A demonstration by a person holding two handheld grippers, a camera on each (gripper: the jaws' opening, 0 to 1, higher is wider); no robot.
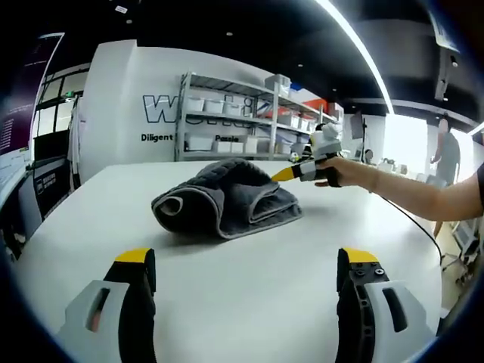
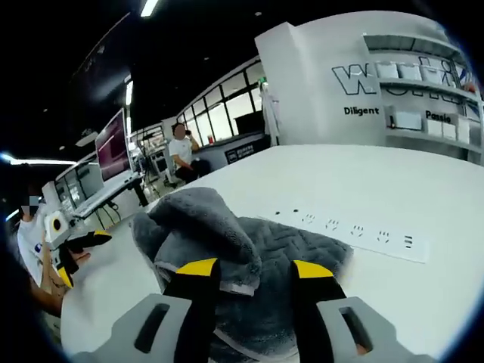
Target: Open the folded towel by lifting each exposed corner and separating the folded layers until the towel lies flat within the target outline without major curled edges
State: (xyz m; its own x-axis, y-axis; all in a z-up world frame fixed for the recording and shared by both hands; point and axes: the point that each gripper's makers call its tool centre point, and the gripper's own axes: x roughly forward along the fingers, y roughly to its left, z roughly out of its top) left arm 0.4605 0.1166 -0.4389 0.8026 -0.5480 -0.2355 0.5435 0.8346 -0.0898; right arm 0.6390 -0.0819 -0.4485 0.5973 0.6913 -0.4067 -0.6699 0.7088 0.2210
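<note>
The table (image 1: 249, 302) is broad, white and mostly bare, so there is wide room to spread cloth toward the near side; a power strip (image 2: 355, 231) lies flat on it just beyond the towel. The towel (image 1: 223, 198) sits mid-table, a grey, thick, bunched fold; it looks soft, light and limp, likely to sag and cling to itself, so a thin exposed corner or hem is the place to pinch. The left gripper (image 1: 253, 291) hangs well short of it, jaws wide apart, holding nothing. The right gripper (image 2: 246, 291) is at the towel's far right side, jaws parted astride a fold; whether they pinch it I cannot tell.
</note>
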